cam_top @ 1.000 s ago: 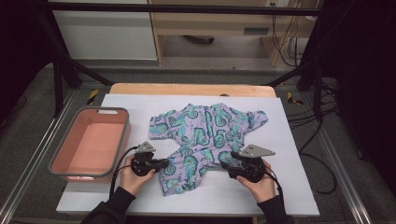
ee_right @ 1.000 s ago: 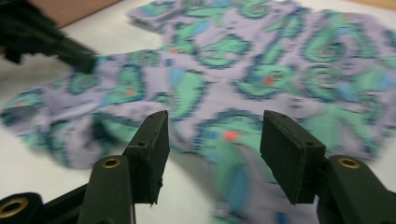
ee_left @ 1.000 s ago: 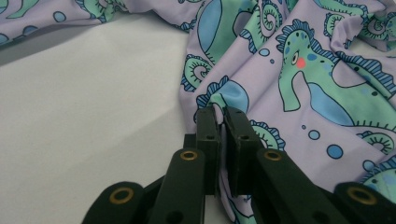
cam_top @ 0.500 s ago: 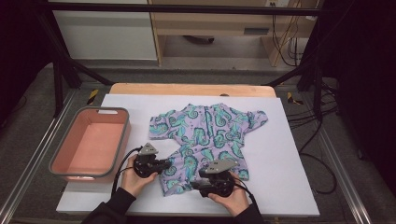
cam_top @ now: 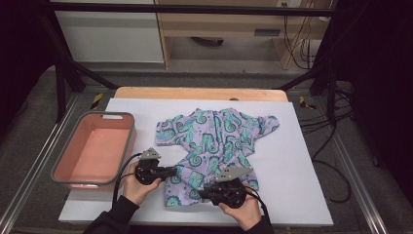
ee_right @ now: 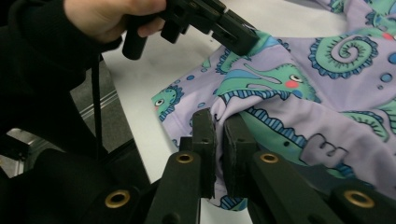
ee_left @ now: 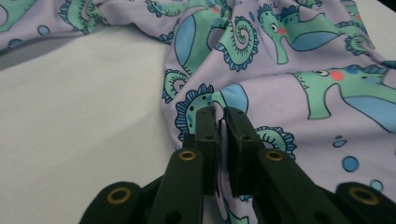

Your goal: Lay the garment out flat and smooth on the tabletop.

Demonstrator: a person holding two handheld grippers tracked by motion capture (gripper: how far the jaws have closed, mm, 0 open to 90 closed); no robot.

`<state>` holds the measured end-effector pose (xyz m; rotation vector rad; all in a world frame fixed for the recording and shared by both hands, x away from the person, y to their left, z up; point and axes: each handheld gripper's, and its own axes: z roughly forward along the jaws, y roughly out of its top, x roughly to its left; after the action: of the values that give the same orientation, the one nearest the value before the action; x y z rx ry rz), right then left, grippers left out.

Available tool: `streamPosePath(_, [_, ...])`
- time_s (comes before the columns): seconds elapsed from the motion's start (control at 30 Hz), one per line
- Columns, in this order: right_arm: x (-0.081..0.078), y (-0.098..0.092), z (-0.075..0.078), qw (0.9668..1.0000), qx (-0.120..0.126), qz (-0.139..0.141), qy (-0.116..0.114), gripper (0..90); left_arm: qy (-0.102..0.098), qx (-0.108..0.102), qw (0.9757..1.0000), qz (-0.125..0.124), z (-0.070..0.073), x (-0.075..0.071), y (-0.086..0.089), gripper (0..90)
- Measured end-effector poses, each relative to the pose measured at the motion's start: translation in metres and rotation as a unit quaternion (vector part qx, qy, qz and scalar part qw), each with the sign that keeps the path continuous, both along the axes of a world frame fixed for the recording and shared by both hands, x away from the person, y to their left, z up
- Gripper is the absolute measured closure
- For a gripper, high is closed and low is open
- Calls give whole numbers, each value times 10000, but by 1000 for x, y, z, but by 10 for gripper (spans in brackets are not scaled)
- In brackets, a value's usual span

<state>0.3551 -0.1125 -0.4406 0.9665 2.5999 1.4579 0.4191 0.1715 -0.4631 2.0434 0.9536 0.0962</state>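
A small lilac garment (cam_top: 219,139) printed with green seahorses lies spread on the white table cover (cam_top: 292,161). My left gripper (cam_top: 176,170) is at the garment's near left edge. In the left gripper view its jaws (ee_left: 222,116) pinch the fabric edge (ee_left: 280,93), having eased apart very slightly. My right gripper (cam_top: 200,194) is at the near hem. Its jaws (ee_right: 219,121) have just been closing and now pinch a raised fold of cloth (ee_right: 327,93). The left gripper (ee_right: 233,32) and its hand show beyond that fold.
A pink tub (cam_top: 95,151) with a grey rim stands on the table's left side. Bare white cover lies right of the garment. A wooden table edge (cam_top: 195,92) runs along the back. Cables (cam_top: 336,126) trail on the floor at the right.
My right gripper has moved left and nearer along the hem, from the garment's right side to its lower middle, and has shut on the cloth. The left gripper has stayed put.
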Motion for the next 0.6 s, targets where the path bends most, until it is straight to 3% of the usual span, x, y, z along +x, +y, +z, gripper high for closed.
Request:
streamPosePath(0.03, [4, -1, -10, 9989, -339, -304, 135, 715, 2, -40, 10000, -1, -1, -4, 0, 733])
streamPosePath(0.07, [6, -2, -16, 9979, -481, -413, 124, 678, -41, -19, 10000, 38, -1, -7, -1, 672])
streamPosePath(0.17, [9, -9, -18, 9976, -477, -495, -88, 542, -54, 61, 9999, 145, -2, -15, 0, 460])
streamPosePath(0.23, [9, -18, -13, 9964, -450, -579, -425, 504, -18, 64, 9998, 205, -3, -22, 2, 421])
streamPosePath(0.33, [8, -31, -7, 9945, -439, -736, -607, 504, 4, 76, 9998, 190, -4, -30, 4, 415])
streamPosePath(0.37, [8, -48, -5, 9904, -611, -989, -750, 539, 51, 130, 9997, 202, -7, -36, 5, 416])
streamPosePath(0.43, [7, -62, -7, 9887, -664, -1145, -700, 564, 87, 178, 9997, 158, -9, -41, 7, 439])
streamPosePath(0.53, [4, -69, -15, 9904, -644, -1108, -516, 580, 147, 143, 9997, 104, -13, -47, 7, 515])
streamPosePath(0.6, [3, -61, -17, 9931, -596, -875, -501, 553, 173, 123, 9998, 48, -14, -48, 5, 584])
